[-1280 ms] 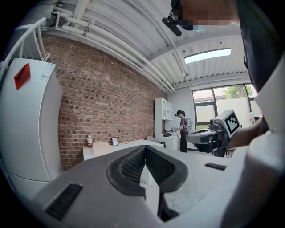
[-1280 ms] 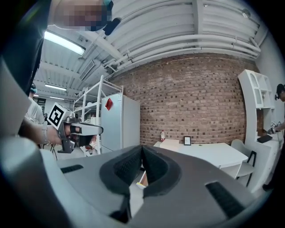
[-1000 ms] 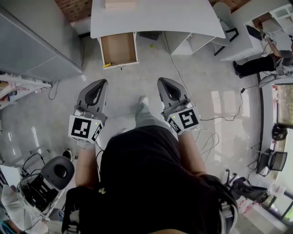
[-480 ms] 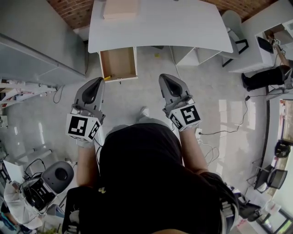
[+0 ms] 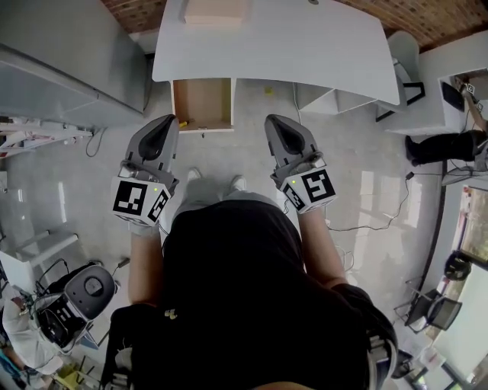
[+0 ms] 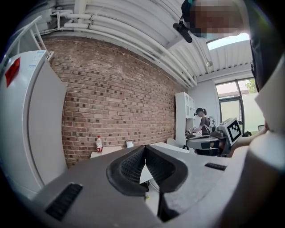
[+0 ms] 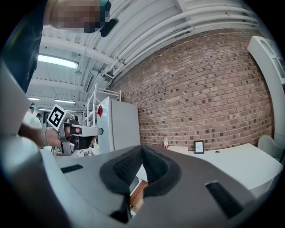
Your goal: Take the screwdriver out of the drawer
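Observation:
In the head view a white desk (image 5: 305, 38) stands ahead with its wooden drawer (image 5: 203, 101) pulled open. A small yellow thing (image 5: 183, 123) lies at the drawer's front left corner; it is too small to tell whether it is the screwdriver. My left gripper (image 5: 166, 120) is shut and empty, its tip just short of that corner. My right gripper (image 5: 273, 120) is also shut and empty, right of the drawer, above the floor. In the left gripper view the left gripper (image 6: 144, 148) shows jaws that meet. The right gripper (image 7: 141, 147) has the drawer's wood (image 7: 138, 193) below it.
A cardboard box (image 5: 216, 11) lies on the desk's far side. A tall grey cabinet (image 5: 61, 68) stands at the left, a white shelf unit (image 5: 328, 95) under the desk's right end. A person (image 5: 446, 145) stands far right. A bottle (image 6: 99, 143) stands by the brick wall.
The person has walked toward the desk, so the desk and open drawer sit closer below the gripper tips. Both grippers stay shut and level.

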`<state>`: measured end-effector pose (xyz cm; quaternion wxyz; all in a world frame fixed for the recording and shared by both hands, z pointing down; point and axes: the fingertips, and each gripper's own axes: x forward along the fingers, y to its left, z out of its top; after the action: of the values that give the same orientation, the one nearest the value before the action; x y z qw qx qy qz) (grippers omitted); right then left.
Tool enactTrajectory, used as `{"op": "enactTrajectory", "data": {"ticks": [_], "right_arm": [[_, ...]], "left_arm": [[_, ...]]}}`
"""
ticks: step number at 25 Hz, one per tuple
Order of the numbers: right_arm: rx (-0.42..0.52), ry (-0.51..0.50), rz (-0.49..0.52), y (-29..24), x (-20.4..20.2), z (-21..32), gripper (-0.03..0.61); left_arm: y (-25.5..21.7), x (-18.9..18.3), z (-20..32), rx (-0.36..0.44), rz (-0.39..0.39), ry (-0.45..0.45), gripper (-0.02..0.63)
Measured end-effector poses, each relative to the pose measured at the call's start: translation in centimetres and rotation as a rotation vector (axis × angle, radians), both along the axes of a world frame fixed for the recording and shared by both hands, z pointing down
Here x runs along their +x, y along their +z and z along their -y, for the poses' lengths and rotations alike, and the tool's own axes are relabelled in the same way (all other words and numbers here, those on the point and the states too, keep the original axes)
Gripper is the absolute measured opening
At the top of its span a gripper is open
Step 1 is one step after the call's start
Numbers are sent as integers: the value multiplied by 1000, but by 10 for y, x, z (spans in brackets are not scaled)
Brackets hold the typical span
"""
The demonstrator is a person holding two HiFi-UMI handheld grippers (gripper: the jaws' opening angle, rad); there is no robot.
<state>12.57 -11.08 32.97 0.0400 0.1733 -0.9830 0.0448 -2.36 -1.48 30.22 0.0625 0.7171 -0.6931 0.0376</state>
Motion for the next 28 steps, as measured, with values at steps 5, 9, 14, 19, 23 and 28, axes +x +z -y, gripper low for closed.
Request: {"op": "enactTrajectory", "data": {"ticks": [5, 9, 14, 19, 23, 28], "right_arm": [[-9, 3, -27, 0, -25, 9, 11], [-9, 20, -59, 4, -55, 15, 11], [-32, 62, -97, 17, -94, 24, 11], [-65, 104, -132, 31, -125, 36, 11], [-89, 133, -165, 45, -143, 38, 11], [-105, 159, -227, 61, -159, 39, 11]], "left_arm": [[11, -27, 10, -12, -46, -14, 5], [29, -58, 17, -36, -73, 12, 5], [57, -100, 32, -81, -106, 57, 5], [89, -133, 52, -139, -128, 104, 5], [119, -152, 63, -178, -156, 135, 5], [169, -171, 72, -270, -196, 170, 6]]}}
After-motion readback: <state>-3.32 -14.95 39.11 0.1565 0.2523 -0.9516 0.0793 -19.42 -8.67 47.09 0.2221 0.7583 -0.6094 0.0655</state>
